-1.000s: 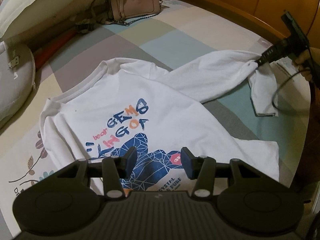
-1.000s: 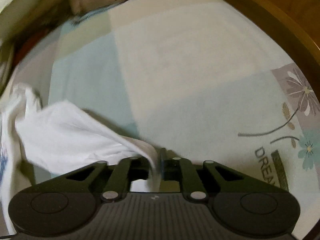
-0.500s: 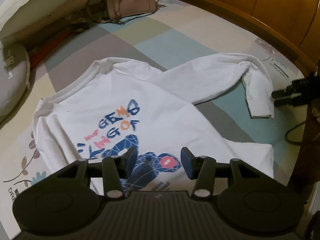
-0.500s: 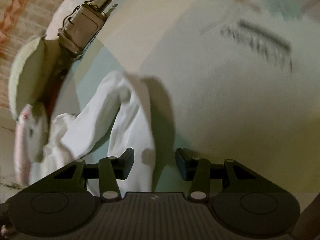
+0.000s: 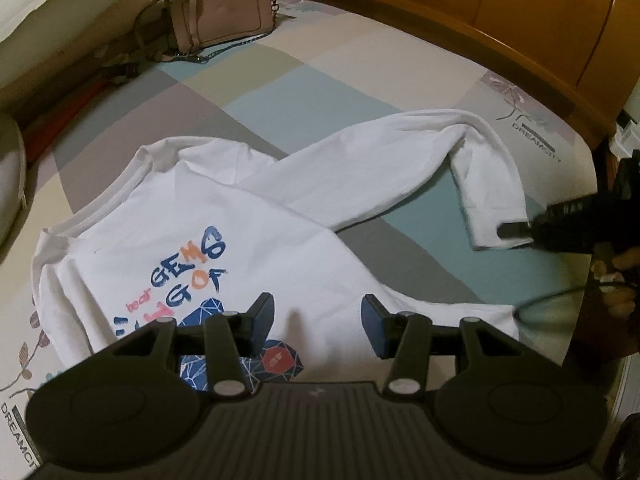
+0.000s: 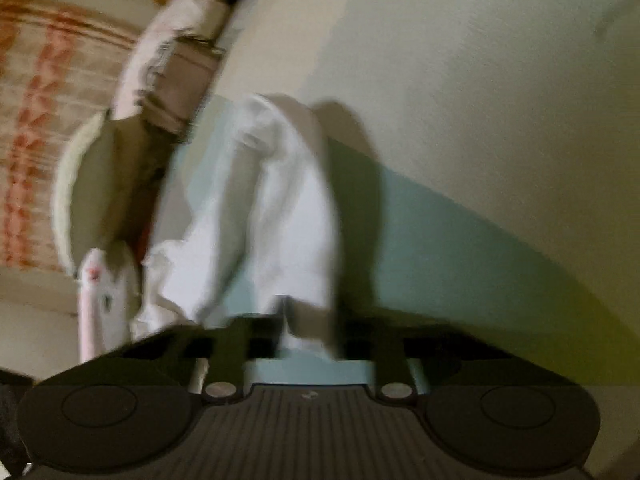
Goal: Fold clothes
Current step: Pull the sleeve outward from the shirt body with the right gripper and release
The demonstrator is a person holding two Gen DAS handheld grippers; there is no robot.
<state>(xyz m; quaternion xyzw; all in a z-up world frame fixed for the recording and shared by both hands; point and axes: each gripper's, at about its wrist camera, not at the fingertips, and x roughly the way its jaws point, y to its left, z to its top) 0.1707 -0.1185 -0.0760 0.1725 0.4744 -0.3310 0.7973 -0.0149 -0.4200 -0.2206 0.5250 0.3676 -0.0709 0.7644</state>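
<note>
I see the white sweatshirt (image 5: pixel 224 248) spread print-up on the bed (image 5: pixel 320 92), its body toward the near edge and one long sleeve (image 5: pixel 384 160) reaching toward the wooden frame (image 5: pixel 500 12) at the far right corner. My left gripper (image 5: pixel 316 316) hovers over the hem with its fingers apart and nothing between them. My right gripper (image 5: pixel 510 229) has its fingers together, pinched on the sleeve's cuff (image 5: pixel 490 236) near the bed's right edge. A handbag (image 5: pixel 224 16) sits at the far edge.
</note>
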